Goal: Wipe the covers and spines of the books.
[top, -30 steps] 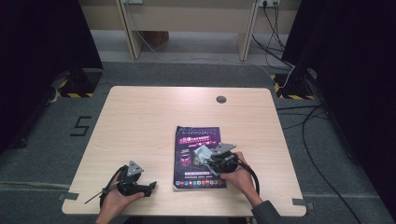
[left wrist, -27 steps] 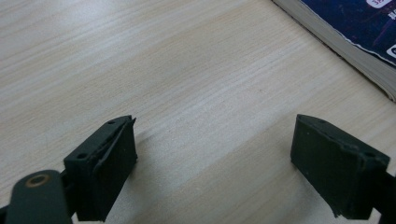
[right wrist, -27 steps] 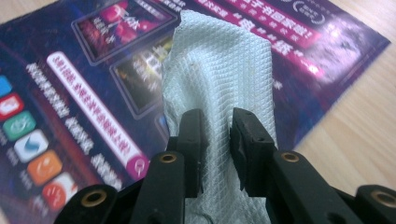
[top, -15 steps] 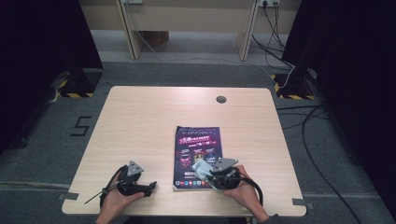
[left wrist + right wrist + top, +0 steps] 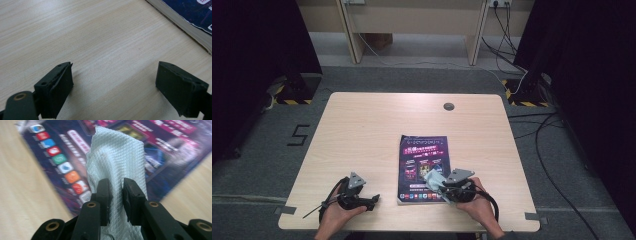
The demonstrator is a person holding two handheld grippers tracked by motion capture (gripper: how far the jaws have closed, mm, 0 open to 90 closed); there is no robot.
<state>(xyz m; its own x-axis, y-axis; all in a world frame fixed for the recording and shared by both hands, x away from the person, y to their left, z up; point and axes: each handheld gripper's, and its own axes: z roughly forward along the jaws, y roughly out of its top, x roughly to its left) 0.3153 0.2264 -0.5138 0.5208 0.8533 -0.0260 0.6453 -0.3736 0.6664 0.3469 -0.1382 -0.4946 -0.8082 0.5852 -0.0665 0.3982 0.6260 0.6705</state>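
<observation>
My right gripper (image 5: 439,184) pinches a pale cloth (image 5: 117,165) between its nearly closed fingers, over the near end of the magazine (image 5: 422,160). My left gripper (image 5: 115,90) sits wide open, holding nothing, low over the light wooden bench (image 5: 362,130). Grey carpet (image 5: 422,75) and cables (image 5: 557,150) lie around it.
</observation>
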